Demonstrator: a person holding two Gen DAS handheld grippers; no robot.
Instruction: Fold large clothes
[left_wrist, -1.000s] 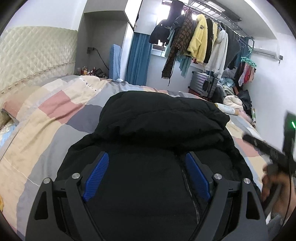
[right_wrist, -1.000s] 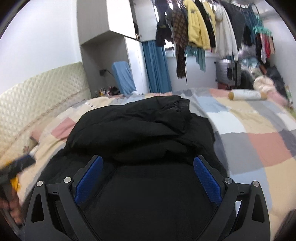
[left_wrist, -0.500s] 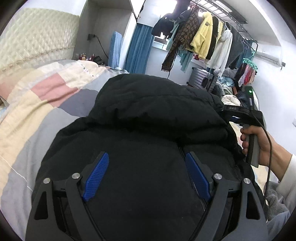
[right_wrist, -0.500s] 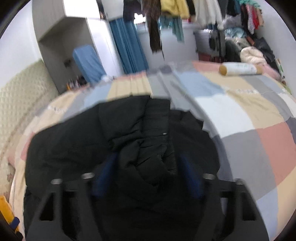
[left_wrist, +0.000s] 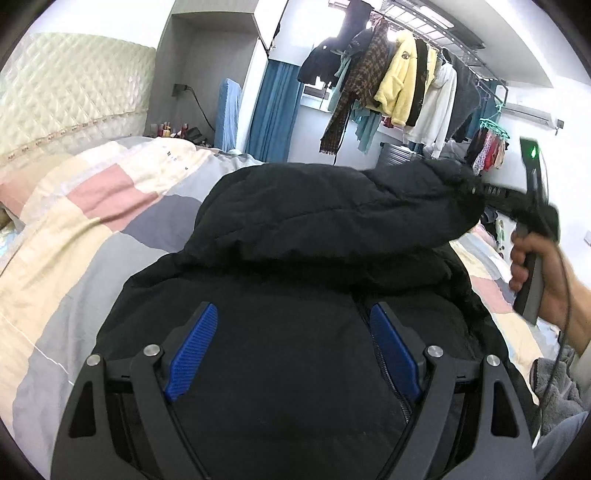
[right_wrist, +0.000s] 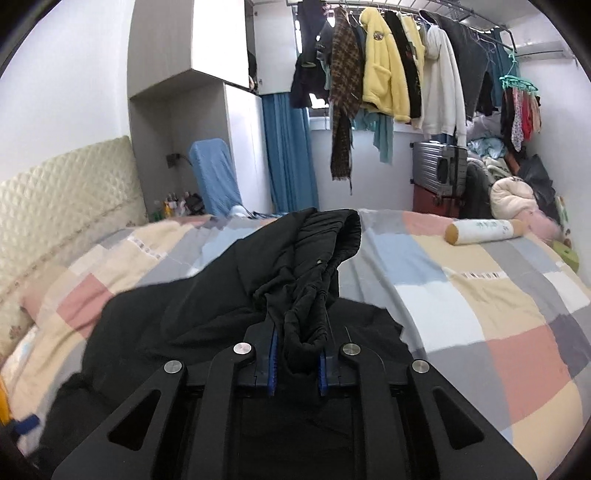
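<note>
A large black padded jacket (left_wrist: 295, 280) lies on the patchwork bed (left_wrist: 92, 229). My left gripper (left_wrist: 291, 332) is open just above the jacket's front, near its zipper (left_wrist: 373, 339). My right gripper (right_wrist: 297, 354) is shut on a bunched sleeve or hem of the jacket (right_wrist: 303, 288) and holds it lifted above the bed. In the left wrist view the right gripper (left_wrist: 476, 192) shows at the right, pulling the jacket's upper fold up and to the right, with the person's hand (left_wrist: 532, 266) on its handle.
The checked quilt (right_wrist: 480, 295) covers the bed. A padded headboard (right_wrist: 55, 206) is at the left. A cream bolster (right_wrist: 484, 230) lies at the far right. A clothes rack (right_wrist: 399, 74), a suitcase (right_wrist: 439, 170) and blue curtains (right_wrist: 288, 155) stand behind the bed.
My right gripper has closed on the jacket's upper fold and lifted it up and to the right. My left gripper stays open over the jacket's front.
</note>
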